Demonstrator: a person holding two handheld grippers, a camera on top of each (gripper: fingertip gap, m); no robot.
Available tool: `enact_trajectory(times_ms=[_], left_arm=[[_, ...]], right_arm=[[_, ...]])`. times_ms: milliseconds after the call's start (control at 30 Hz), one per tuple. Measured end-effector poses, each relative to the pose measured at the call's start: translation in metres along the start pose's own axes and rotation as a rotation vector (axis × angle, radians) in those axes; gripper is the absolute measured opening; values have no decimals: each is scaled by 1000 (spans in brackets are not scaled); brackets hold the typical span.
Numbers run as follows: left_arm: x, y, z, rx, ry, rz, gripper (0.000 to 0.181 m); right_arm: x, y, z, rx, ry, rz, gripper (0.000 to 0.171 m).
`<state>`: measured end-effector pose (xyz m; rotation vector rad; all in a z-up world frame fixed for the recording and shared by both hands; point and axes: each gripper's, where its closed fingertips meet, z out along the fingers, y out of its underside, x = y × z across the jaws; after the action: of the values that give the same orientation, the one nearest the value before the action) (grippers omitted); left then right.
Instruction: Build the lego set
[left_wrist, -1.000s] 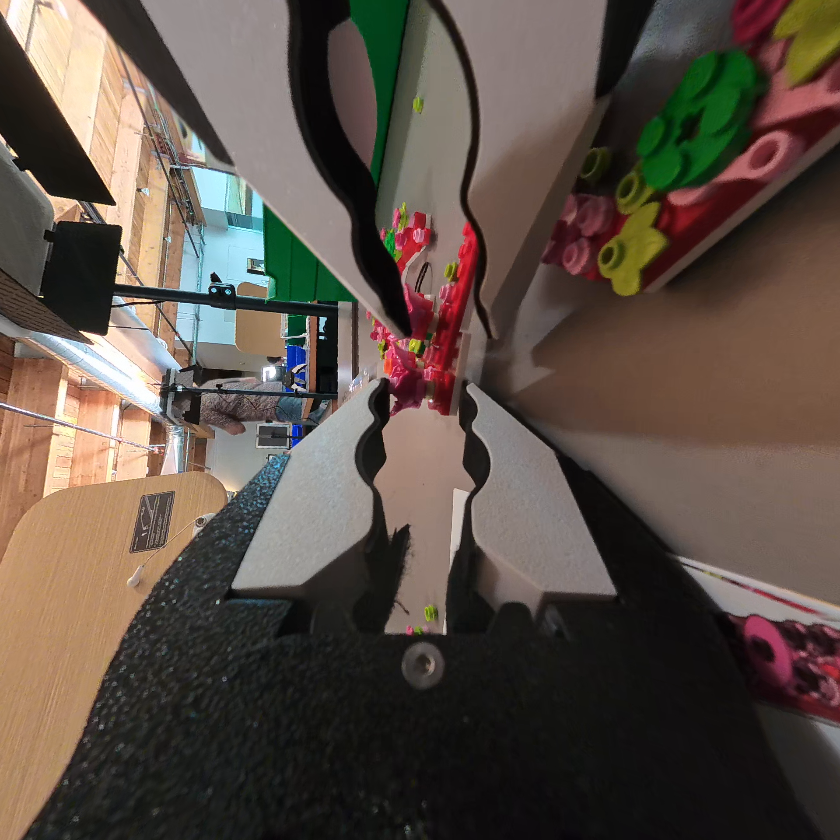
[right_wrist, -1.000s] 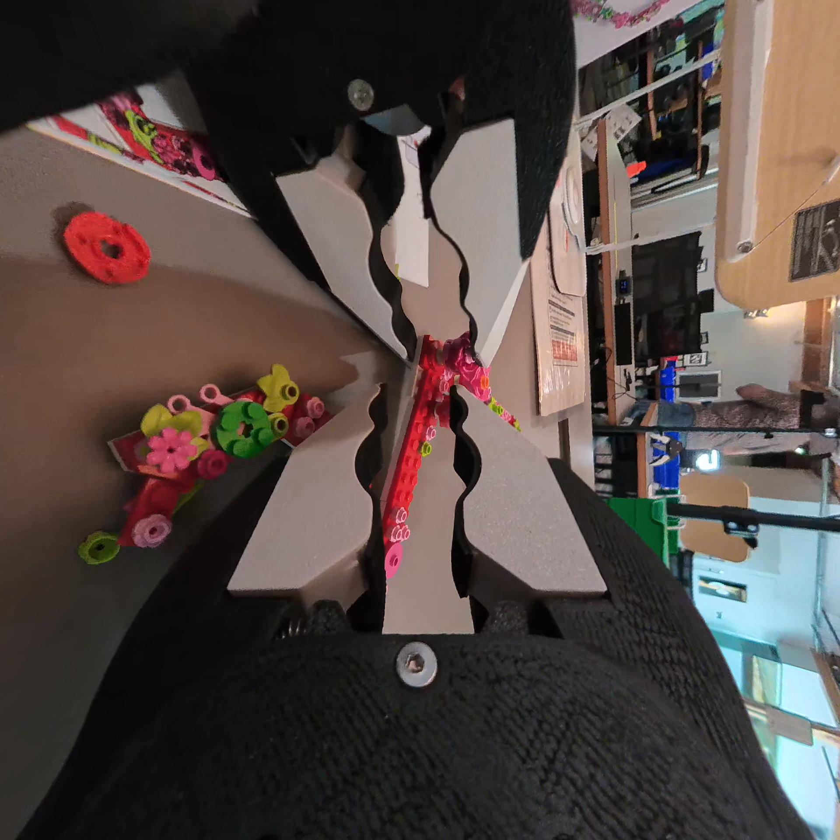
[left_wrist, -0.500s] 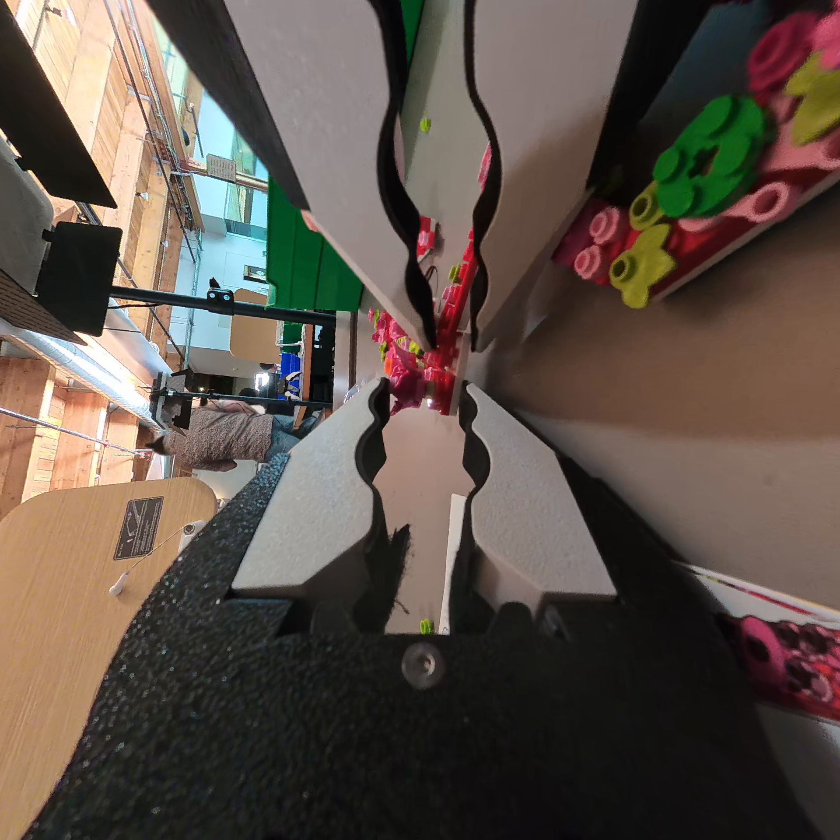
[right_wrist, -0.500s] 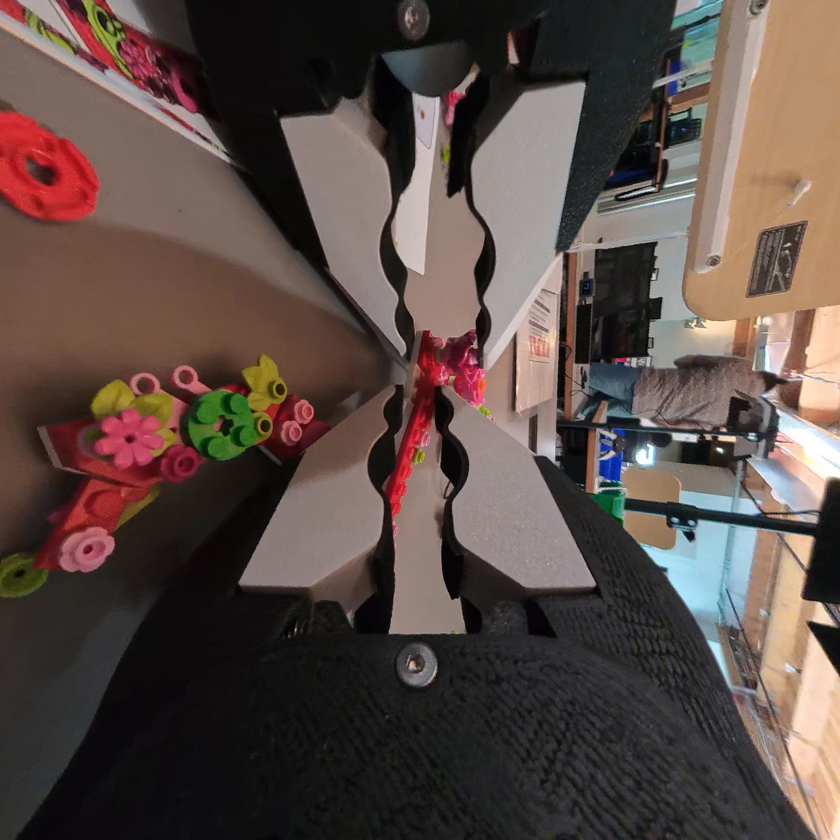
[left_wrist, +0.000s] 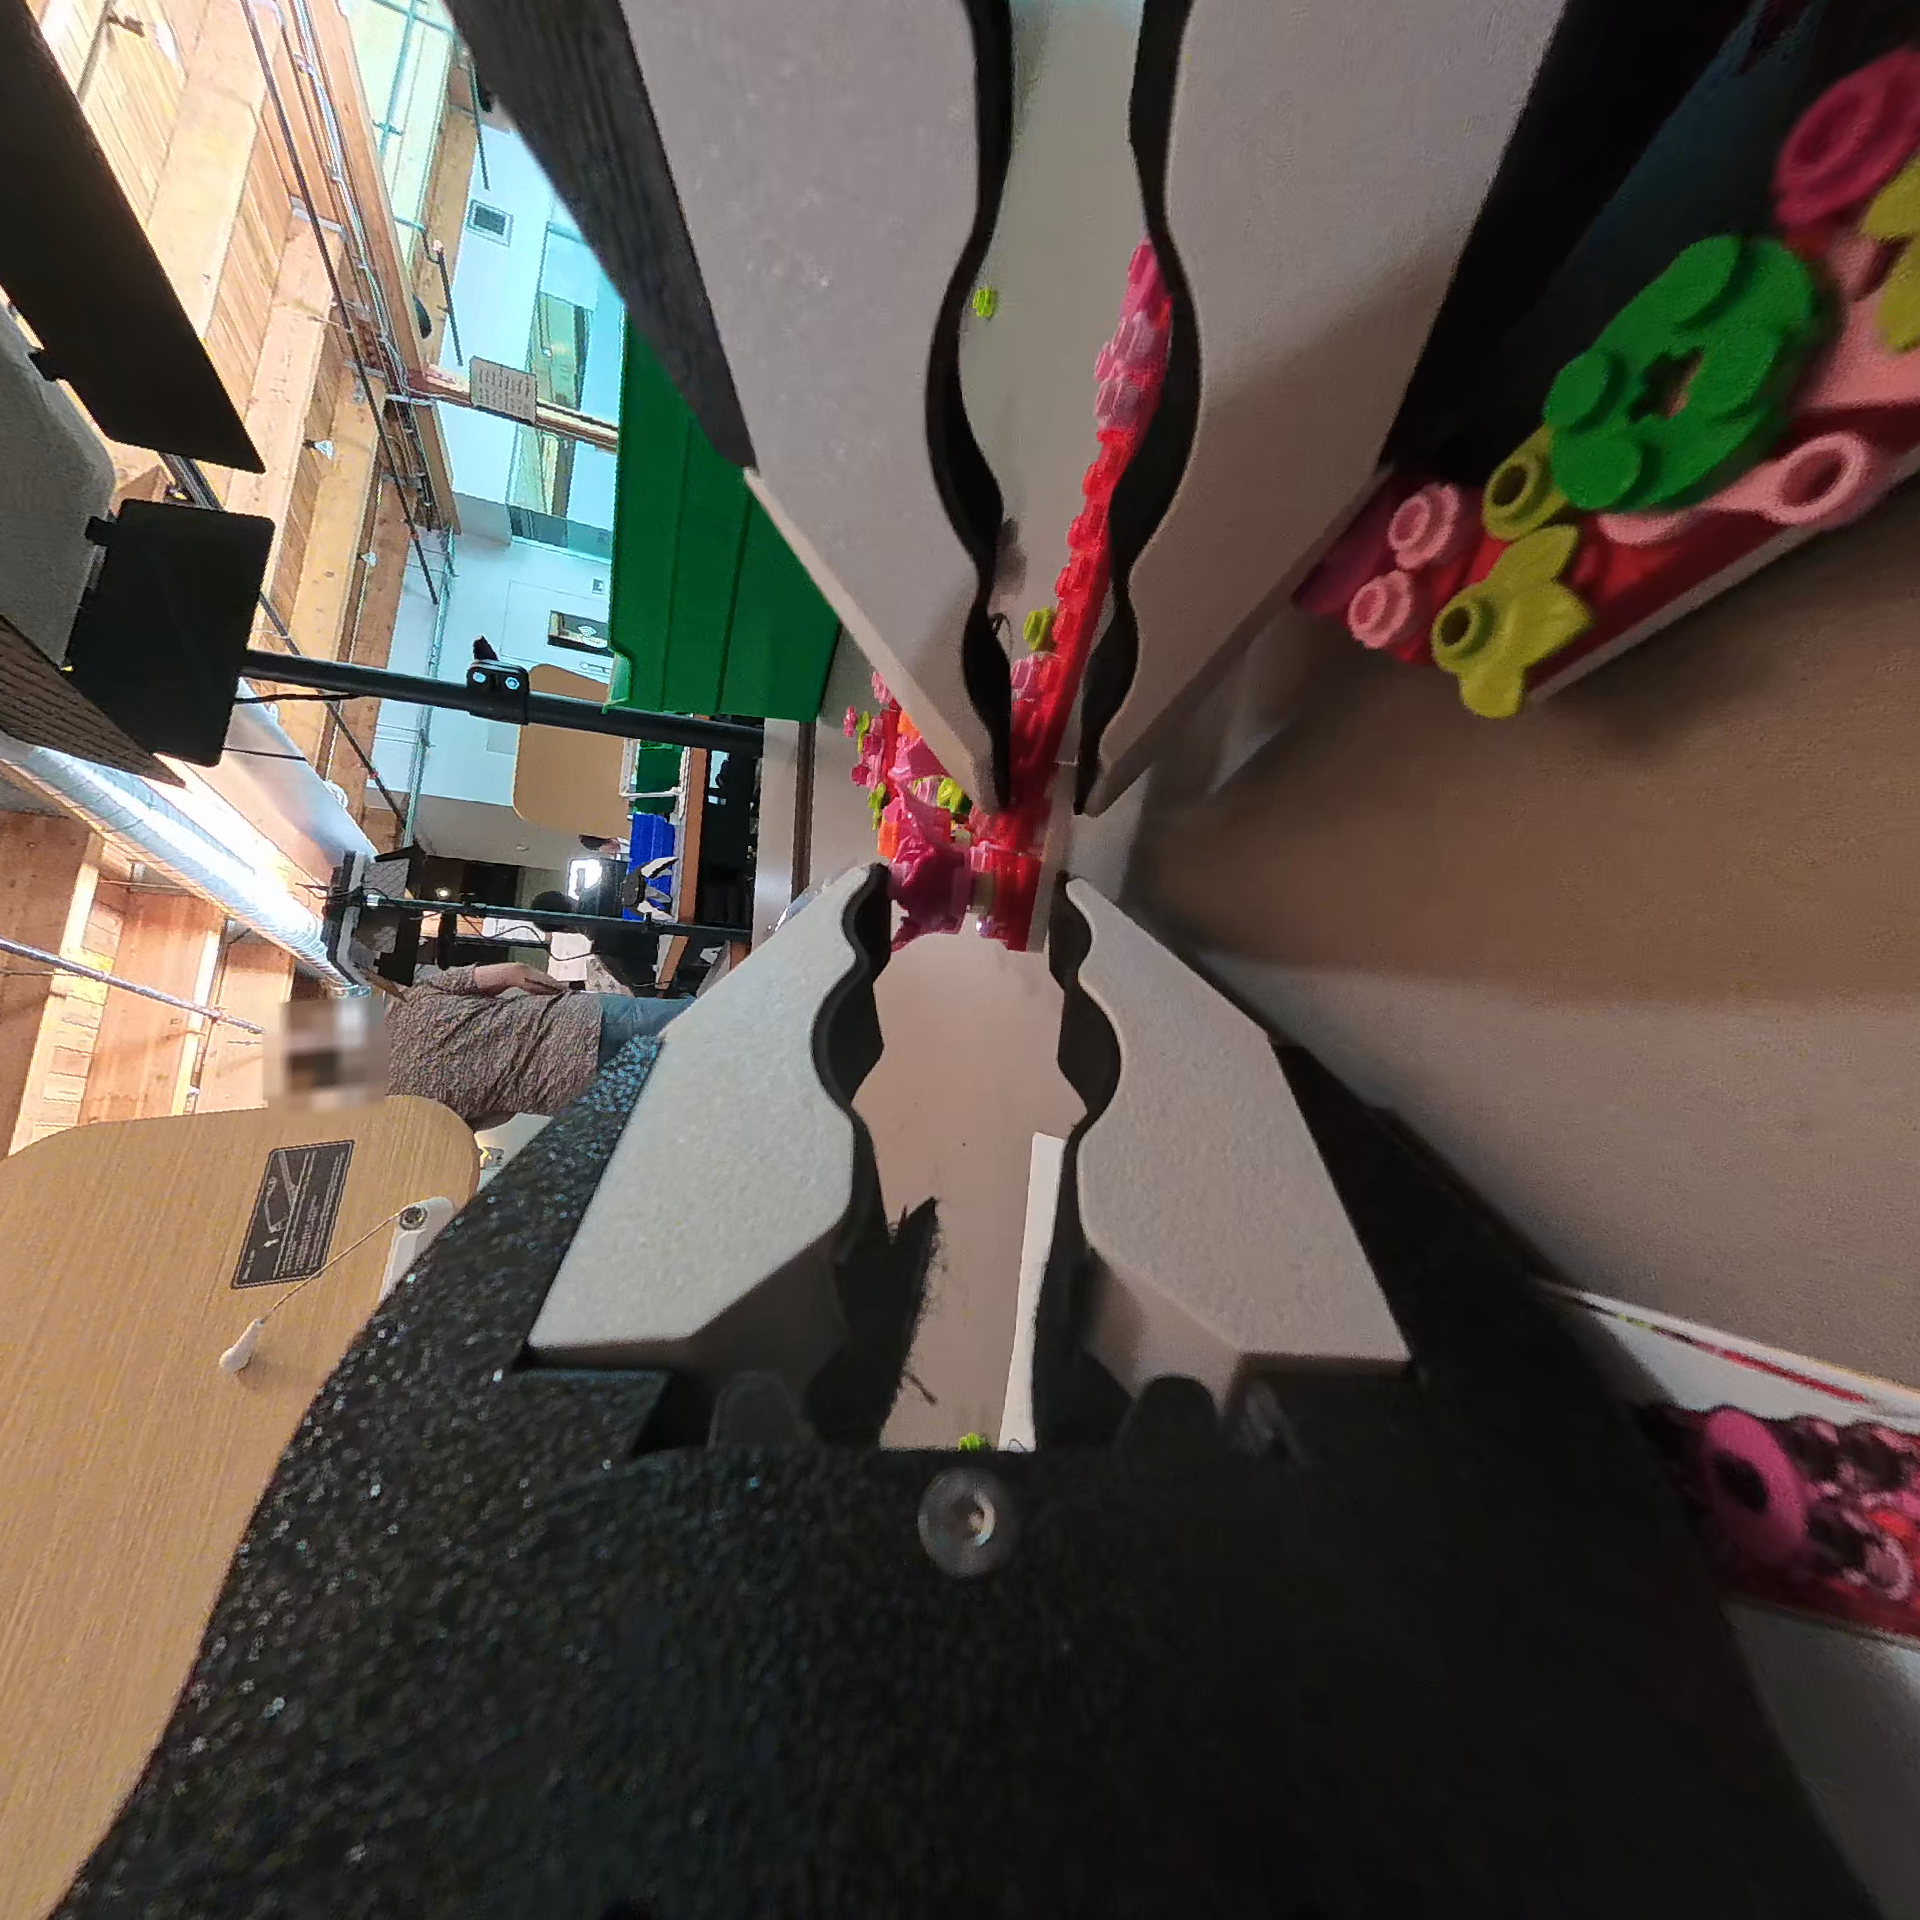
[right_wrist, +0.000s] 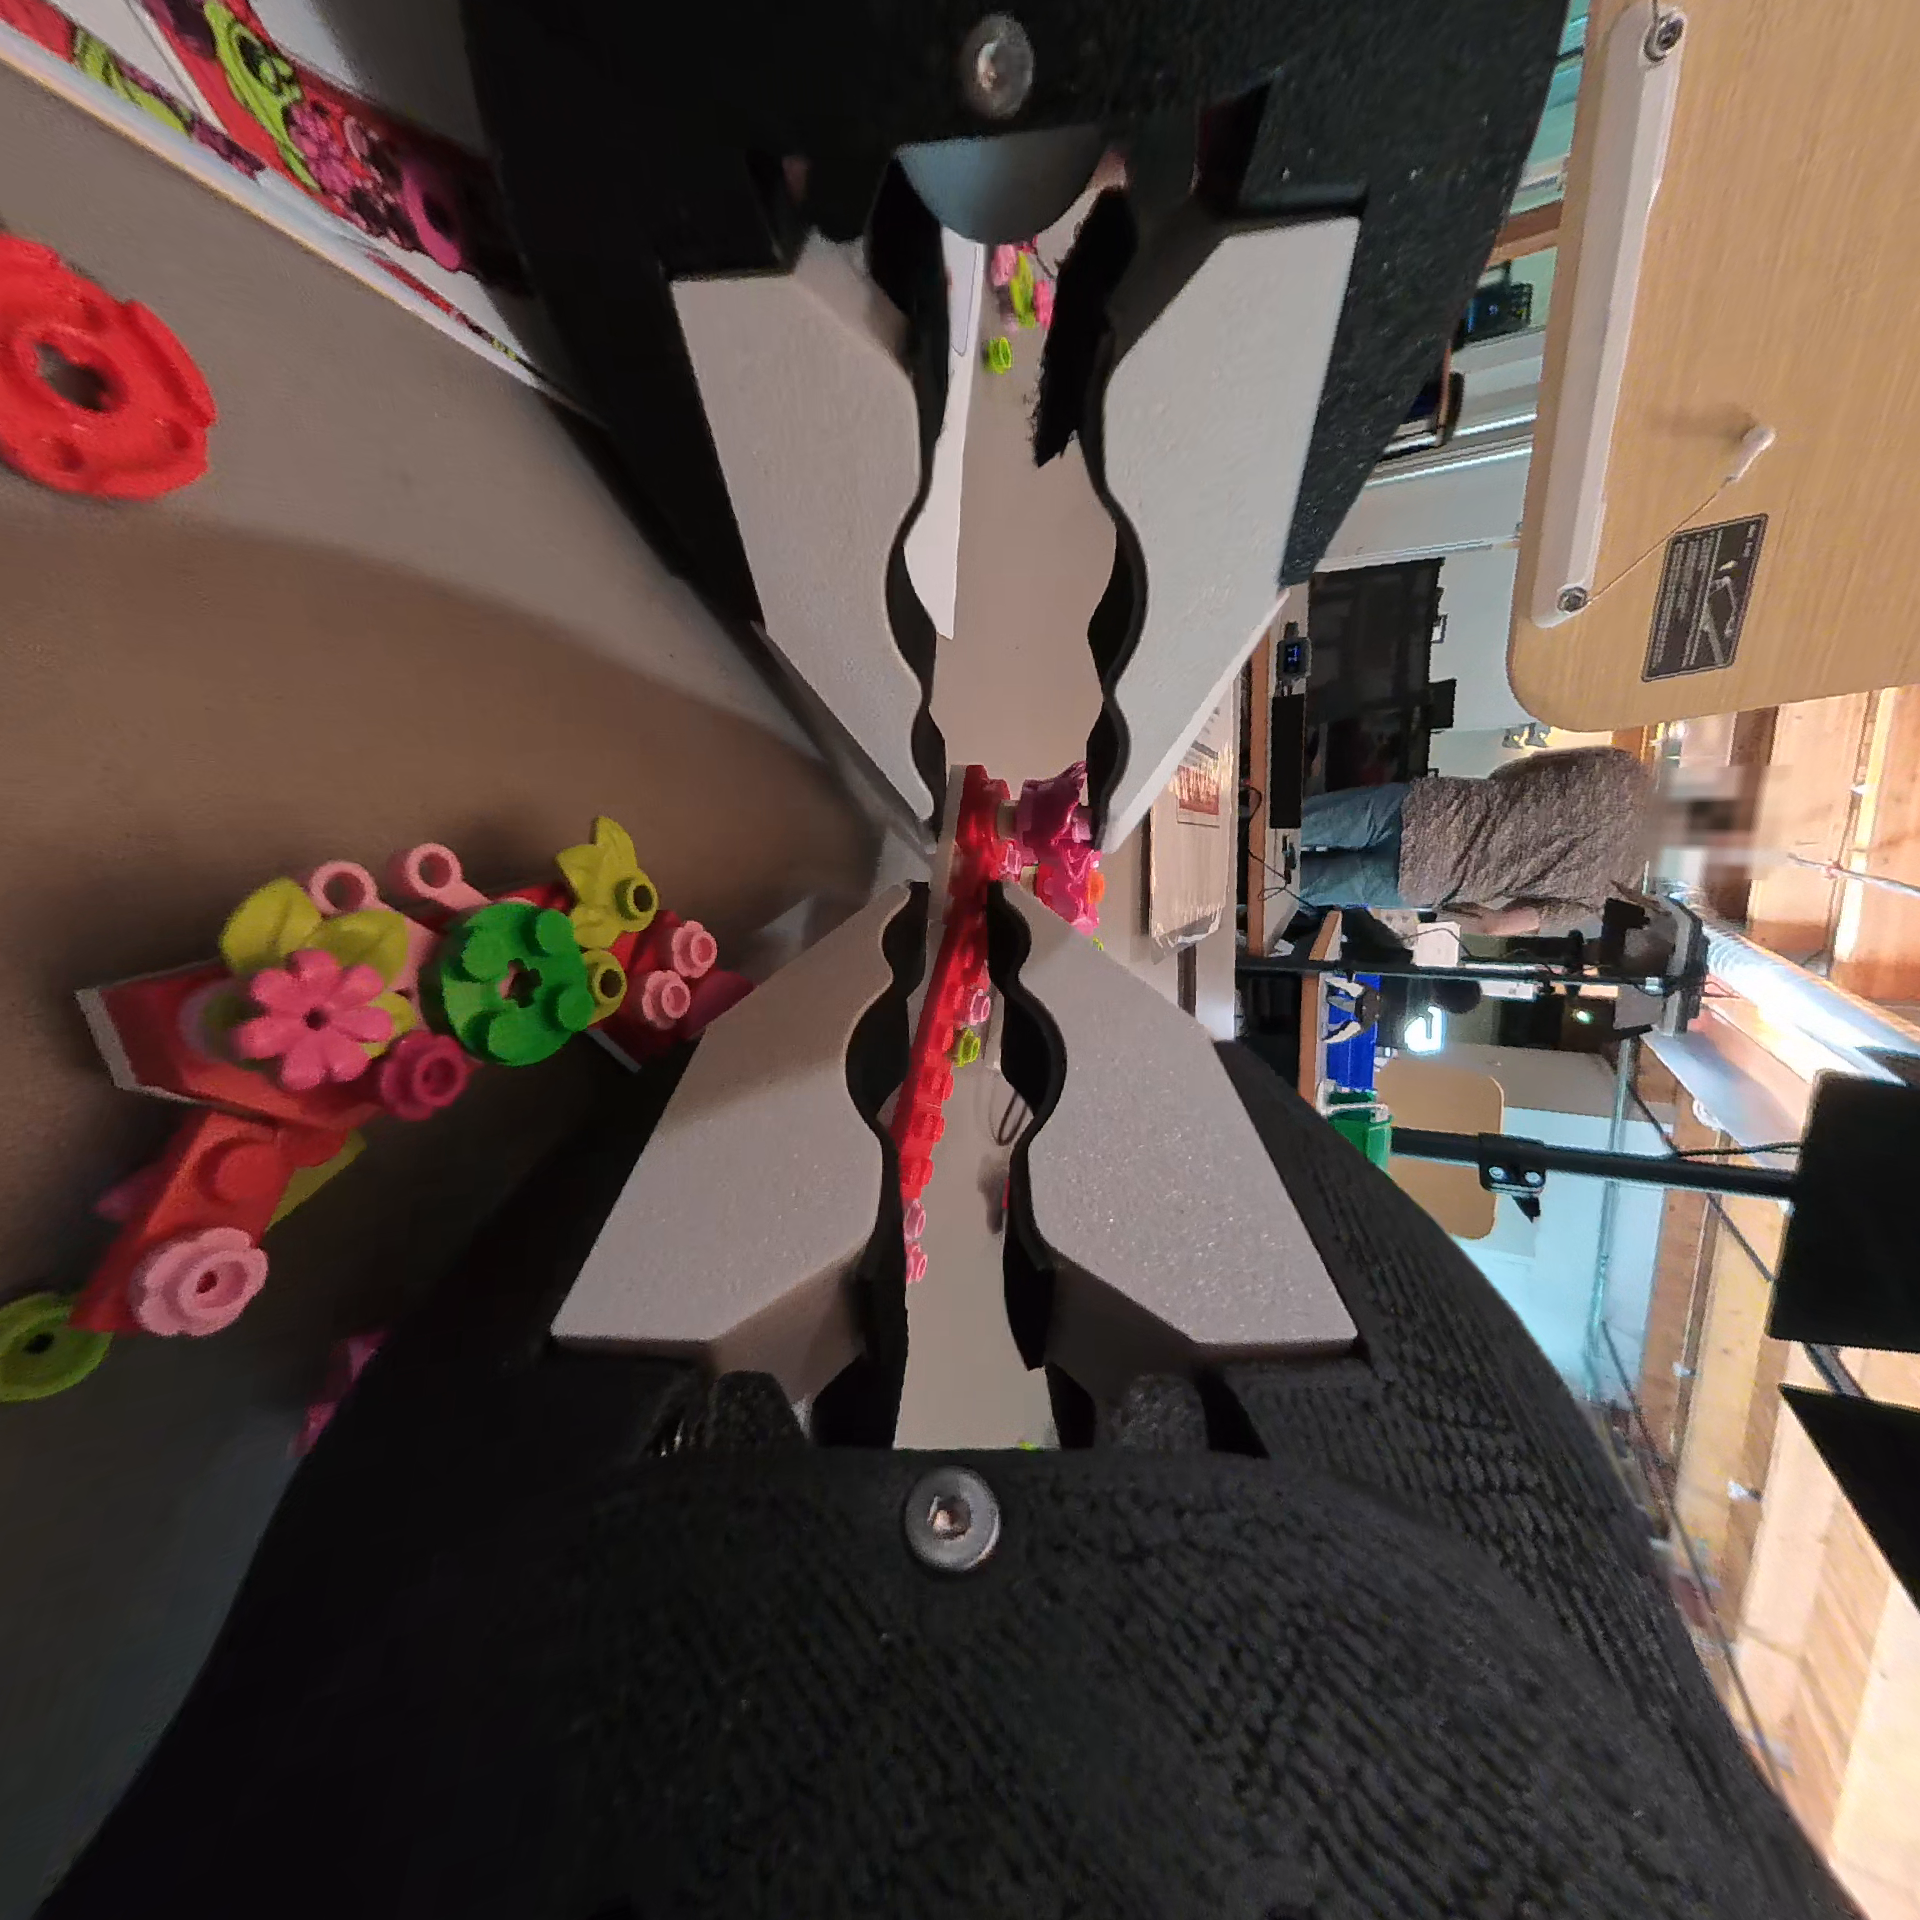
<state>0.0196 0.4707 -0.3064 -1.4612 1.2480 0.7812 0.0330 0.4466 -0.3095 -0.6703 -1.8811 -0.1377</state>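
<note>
A long red lego plate (right_wrist: 935, 1060) with pink studs hangs in the air between my two grippers, which face each other tip to tip. A magenta flower cluster (right_wrist: 1055, 831) sits on one end of it. My left gripper (left_wrist: 977, 894) is shut on that end, plate and flower (left_wrist: 925, 873) between its tips. My right gripper (right_wrist: 956, 899) is shut on the plate, which runs back between its fingers. In the left wrist view the right gripper (left_wrist: 1034, 800) comes in from the top, with the plate (left_wrist: 1081, 540) inside it.
A lego build of red pieces, pink flowers, lime leaves and a green round piece (right_wrist: 416, 997) lies on the brown table, also in the left wrist view (left_wrist: 1662, 416). A loose red round piece (right_wrist: 94, 405), a lime piece (right_wrist: 42, 1340) and the instruction booklet (right_wrist: 312, 135) lie nearby. A person sits far behind. My two grippers' fingertips are within a few centimetres of each other.
My right gripper has moved in over the red plate and its jaws have narrowed onto it. The left gripper has kept its hold on the flower end.
</note>
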Motion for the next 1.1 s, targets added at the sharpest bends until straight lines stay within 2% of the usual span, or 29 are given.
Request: enact_trajectory(times_ms=[667,900,1100], left_arm=[[3,-2,2,1,19,14,28],[3,-3,2,-6,11,42,28],[6,-7,1,-3,20,68,29]], right_arm=[[-2,5,2,-39,-52,-21,6],[-2,6,2,-27,-62,66,8],[4,-9,-27,160,-32,115,17]])
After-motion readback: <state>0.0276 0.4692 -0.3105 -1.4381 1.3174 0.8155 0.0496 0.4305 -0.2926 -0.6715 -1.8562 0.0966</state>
